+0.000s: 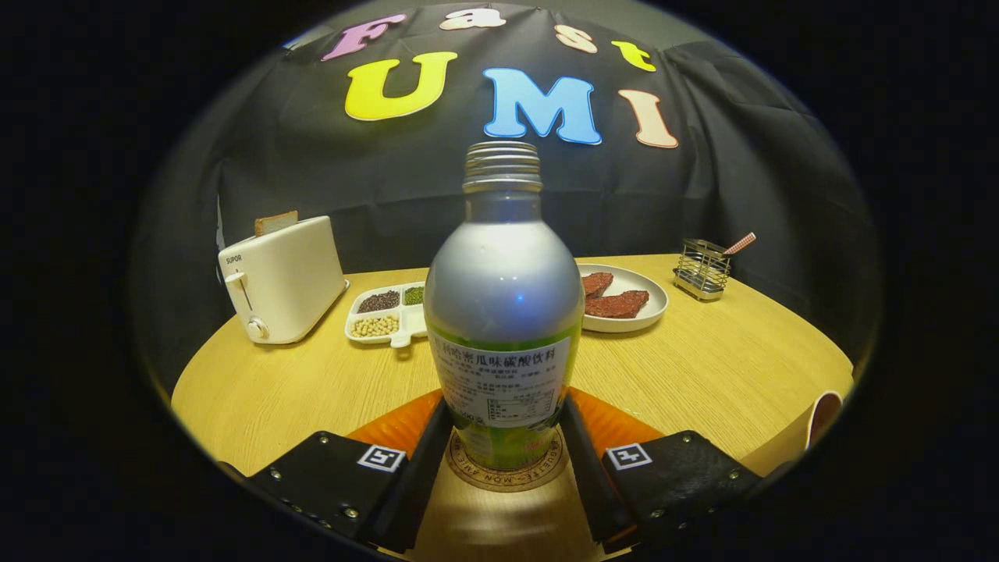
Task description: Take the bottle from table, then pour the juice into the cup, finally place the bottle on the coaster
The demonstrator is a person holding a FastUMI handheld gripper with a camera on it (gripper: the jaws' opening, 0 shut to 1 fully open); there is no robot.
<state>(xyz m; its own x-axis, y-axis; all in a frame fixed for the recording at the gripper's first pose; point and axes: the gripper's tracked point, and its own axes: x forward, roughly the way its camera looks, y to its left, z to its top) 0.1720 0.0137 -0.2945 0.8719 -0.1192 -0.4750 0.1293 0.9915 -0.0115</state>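
In the gripper view, the bottle (pixel 503 312) stood upright and uncapped on the round coaster (pixel 507 472), between the fingers of the gripper (pixel 503 449), which flanked its lower body on both sides; whether they pressed on it I could not tell. The cup (pixel 819 417) stood near on the right, so this looked like the last step, placing. The next move seemed to call for opening and backing straight off without tipping it.
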